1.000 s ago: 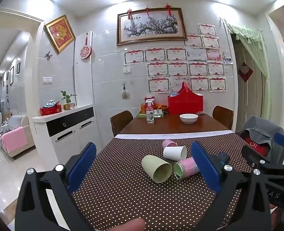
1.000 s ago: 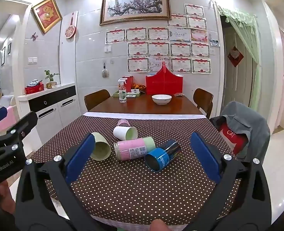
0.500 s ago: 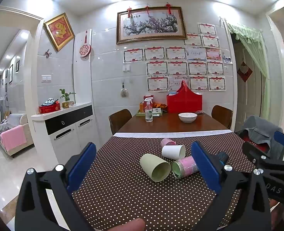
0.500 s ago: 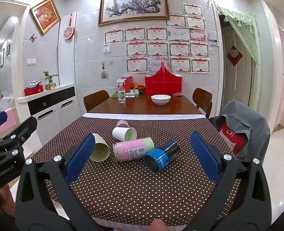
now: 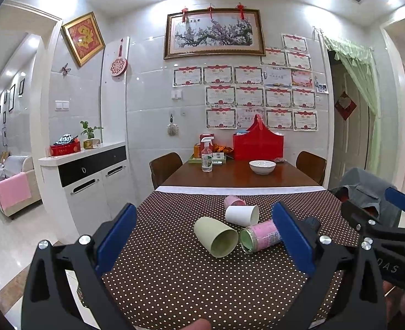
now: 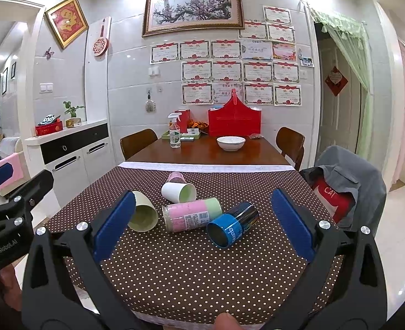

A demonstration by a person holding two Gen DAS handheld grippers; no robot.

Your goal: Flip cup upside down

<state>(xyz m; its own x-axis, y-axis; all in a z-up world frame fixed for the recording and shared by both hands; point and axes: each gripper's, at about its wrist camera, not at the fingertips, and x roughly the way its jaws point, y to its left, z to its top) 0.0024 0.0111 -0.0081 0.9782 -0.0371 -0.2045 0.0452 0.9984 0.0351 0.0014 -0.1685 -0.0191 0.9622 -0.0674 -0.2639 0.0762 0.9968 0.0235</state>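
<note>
Several cups lie on their sides on the dotted tablecloth (image 6: 191, 269). A pale green cup (image 5: 216, 237) (image 6: 142, 211) lies leftmost with its mouth toward me. A pink-and-green tumbler (image 5: 260, 236) (image 6: 193, 214) lies beside it. A blue-and-black cup (image 6: 232, 224) lies on the right. A white cup (image 5: 242, 215) (image 6: 179, 191) and a small pink cup (image 5: 234, 201) (image 6: 175, 177) lie behind. My left gripper (image 5: 204, 240) is open and empty, short of the green cup. My right gripper (image 6: 202, 224) is open and empty, short of the tumbler and blue cup.
Beyond the cloth the wooden table (image 6: 208, 151) carries a white bowl (image 6: 230, 143), a spray bottle (image 6: 174, 134) and a red basket (image 6: 234, 121). A chair draped with a grey jacket (image 6: 345, 184) stands at the right. A white sideboard (image 6: 70, 151) stands left.
Both grippers have eased slightly forward toward the cups. The cups have not moved and both grippers stay open.
</note>
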